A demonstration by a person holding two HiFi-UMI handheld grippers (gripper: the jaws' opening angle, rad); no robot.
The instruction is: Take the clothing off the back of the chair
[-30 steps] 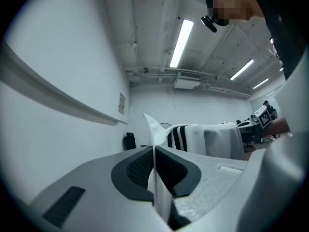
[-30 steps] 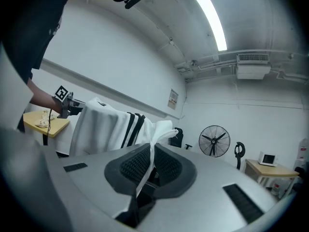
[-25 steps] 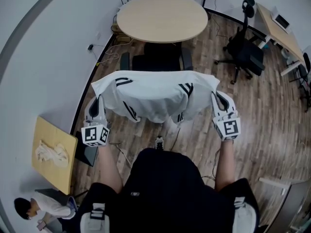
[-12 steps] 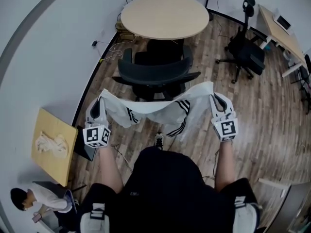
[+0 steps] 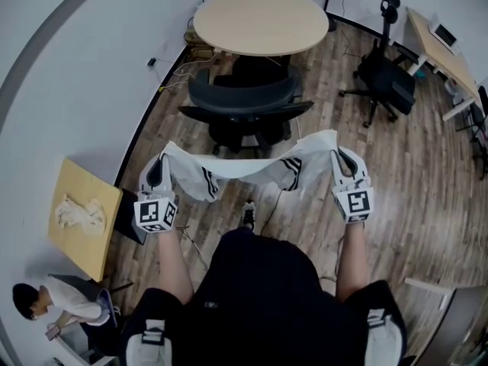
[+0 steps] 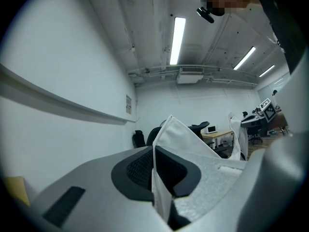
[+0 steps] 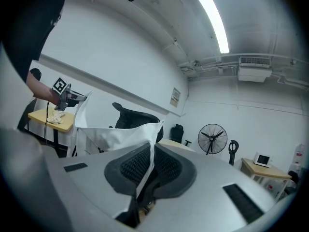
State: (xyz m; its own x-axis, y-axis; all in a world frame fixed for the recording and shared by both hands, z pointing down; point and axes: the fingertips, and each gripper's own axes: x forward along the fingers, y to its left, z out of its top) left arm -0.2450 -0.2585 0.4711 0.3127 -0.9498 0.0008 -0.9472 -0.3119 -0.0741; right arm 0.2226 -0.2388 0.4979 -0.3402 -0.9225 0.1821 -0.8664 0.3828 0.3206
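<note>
L arm & R arm reach fwd, bare forearms approx parallel, well apart. L gripper & R gripper point away from the body, about level, marker cubes up. Both jaws closed tight, each pinching one end of a white cloth strung btw them.
</note>
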